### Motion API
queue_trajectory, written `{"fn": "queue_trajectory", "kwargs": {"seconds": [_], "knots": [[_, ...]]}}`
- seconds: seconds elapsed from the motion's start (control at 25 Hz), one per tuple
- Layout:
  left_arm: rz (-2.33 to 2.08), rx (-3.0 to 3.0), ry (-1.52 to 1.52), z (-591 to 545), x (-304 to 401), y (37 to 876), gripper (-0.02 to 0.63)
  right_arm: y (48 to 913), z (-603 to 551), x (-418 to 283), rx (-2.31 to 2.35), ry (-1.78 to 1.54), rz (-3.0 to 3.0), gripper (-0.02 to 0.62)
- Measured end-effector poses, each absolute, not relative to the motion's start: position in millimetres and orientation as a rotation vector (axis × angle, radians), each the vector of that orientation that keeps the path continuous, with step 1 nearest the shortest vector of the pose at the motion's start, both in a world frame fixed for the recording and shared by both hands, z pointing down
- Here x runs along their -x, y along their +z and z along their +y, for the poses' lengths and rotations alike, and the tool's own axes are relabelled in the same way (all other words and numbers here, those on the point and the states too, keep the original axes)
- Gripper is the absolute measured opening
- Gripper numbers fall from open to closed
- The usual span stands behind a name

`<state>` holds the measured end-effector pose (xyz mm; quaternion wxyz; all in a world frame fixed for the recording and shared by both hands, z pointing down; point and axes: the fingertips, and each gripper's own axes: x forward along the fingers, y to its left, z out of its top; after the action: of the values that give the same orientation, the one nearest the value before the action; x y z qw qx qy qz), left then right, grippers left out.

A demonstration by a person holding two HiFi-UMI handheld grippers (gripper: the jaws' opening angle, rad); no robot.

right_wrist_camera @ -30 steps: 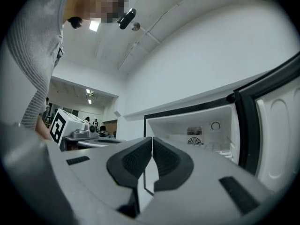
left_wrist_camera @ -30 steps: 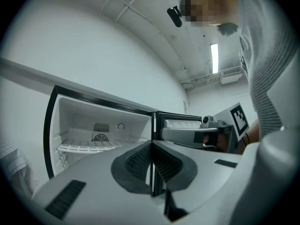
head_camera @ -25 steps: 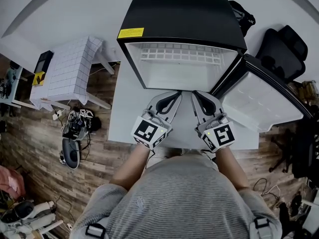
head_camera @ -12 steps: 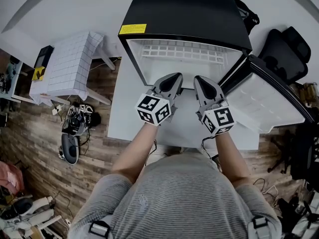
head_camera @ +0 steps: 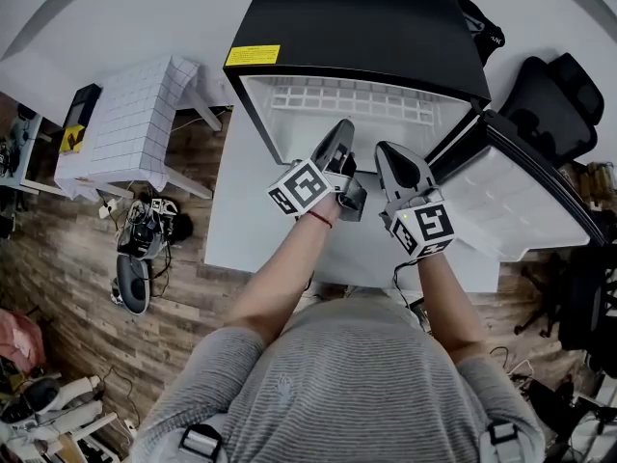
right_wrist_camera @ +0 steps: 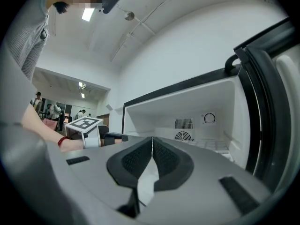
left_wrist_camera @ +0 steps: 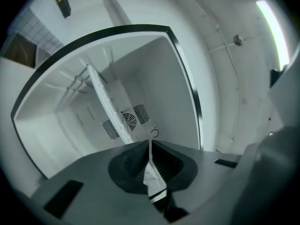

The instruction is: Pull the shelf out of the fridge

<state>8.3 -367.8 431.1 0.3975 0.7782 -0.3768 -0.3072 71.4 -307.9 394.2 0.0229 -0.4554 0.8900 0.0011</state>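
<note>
The black fridge (head_camera: 362,27) stands open, and its white wire shelf (head_camera: 357,99) lies inside near the top of the cavity. My left gripper (head_camera: 342,129) is rolled on its side at the fridge mouth, jaws shut on nothing. In the left gripper view the shelf (left_wrist_camera: 107,102) shows as a slanted white bar ahead of the shut left gripper (left_wrist_camera: 150,142). My right gripper (head_camera: 387,150) sits just outside the opening, also shut and empty. The right gripper view shows the shut right gripper (right_wrist_camera: 152,138), the shelf (right_wrist_camera: 213,146) at the lower right, and the left gripper's marker cube (right_wrist_camera: 84,124).
The fridge door (head_camera: 521,201) hangs open to the right. The fridge rests on a white platform (head_camera: 241,230). A white tiled table (head_camera: 130,128) stands at the left, a black chair (head_camera: 549,95) at the right, and clutter (head_camera: 145,249) lies on the wood floor.
My left gripper has moved forward to the fridge opening and rolled onto its side. The right gripper has edged slightly forward. Both stay shut.
</note>
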Motion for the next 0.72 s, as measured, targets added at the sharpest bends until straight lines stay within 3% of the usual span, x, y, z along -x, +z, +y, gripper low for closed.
{"fn": "queue_trajectory", "kwargs": {"seconds": [0.24, 0.4, 0.72], "knots": [[-0.808, -1.751, -0.86, -374, -19, 448, 0.012, 391, -312, -75, 1.396, 0.009, 2.753, 0.014], [-0.808, -1.688, -0.863, -382, -21, 457, 0.086, 388, -312, -75, 1.39, 0.015, 2.755, 0.014], [-0.863, -1.613, -0.863, -404, -20, 479, 0.125, 389, -311, -79, 1.386, 0.034, 2.776, 0.014]]}}
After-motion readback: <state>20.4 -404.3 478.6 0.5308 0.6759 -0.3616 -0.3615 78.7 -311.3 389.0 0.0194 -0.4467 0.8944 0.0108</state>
